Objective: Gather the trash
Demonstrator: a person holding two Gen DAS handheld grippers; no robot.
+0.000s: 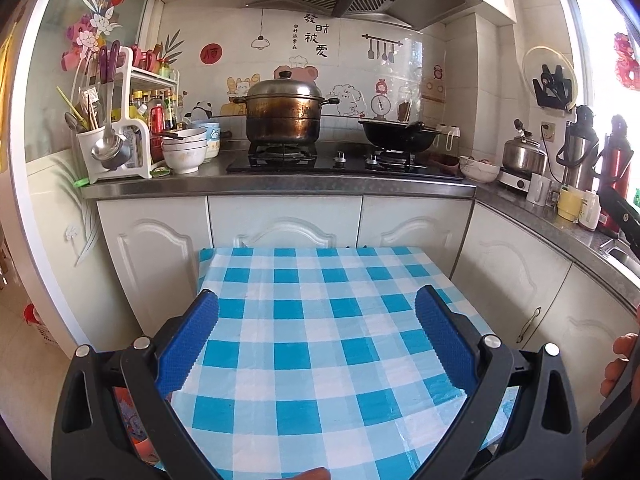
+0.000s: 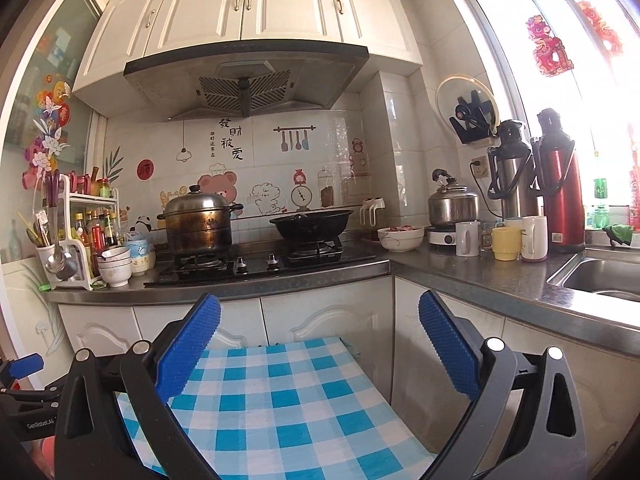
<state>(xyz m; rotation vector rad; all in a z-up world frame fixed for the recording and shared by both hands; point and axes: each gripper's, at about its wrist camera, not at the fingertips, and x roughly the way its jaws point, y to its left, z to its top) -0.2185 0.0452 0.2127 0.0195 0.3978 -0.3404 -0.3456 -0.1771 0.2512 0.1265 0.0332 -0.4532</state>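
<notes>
Two grippers hang spread and empty over our table [image 1: 320, 320], the left gripper [image 1: 316, 320] low above its blue-and-white checked plastic cloth, the right gripper [image 2: 320, 320] higher toward the steel counter [image 2: 460, 276]. We can pick out no trash on the smooth, faintly creased cloth. Our ribbed blue pads [image 1: 192, 344] sit on black hinged arms, facing a tarnished steamer pot [image 1: 284, 114] and black wok [image 1: 398, 136]
</notes>
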